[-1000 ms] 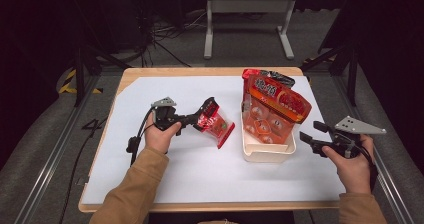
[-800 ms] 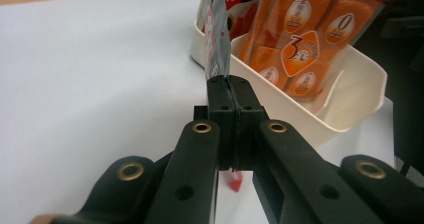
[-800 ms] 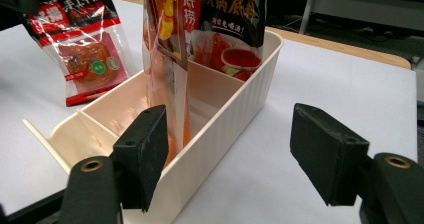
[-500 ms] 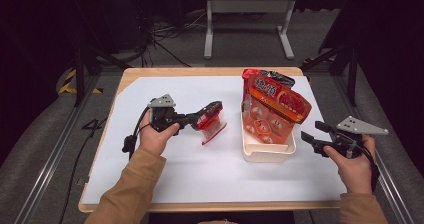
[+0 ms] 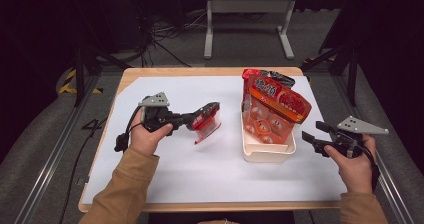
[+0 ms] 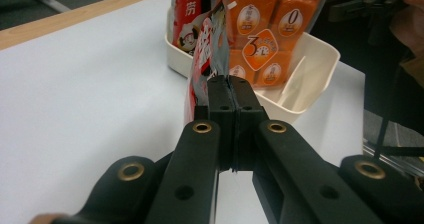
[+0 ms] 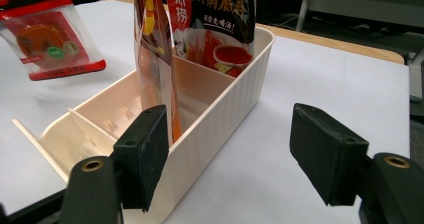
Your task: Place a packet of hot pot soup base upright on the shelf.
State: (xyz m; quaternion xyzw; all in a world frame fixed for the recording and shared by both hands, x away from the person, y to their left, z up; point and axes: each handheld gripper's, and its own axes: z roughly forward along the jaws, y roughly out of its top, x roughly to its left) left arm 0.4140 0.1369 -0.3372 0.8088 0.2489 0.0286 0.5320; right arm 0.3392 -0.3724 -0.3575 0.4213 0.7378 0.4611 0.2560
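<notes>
Here, cream bin holding upright orange packets, left gripper clamping red pouch, right gripper apart

The left gripper rises from the bottom of its own view with its two black jaws pressed together on the edge of a red snack packet, which stands above the jaw tips, edge-on. Just behind the packet sits a cream bin on the white table cover, holding a large orange bag printed with round labels. At the upper right, a hand appears dimly beside dark gripper parts.
</notes>
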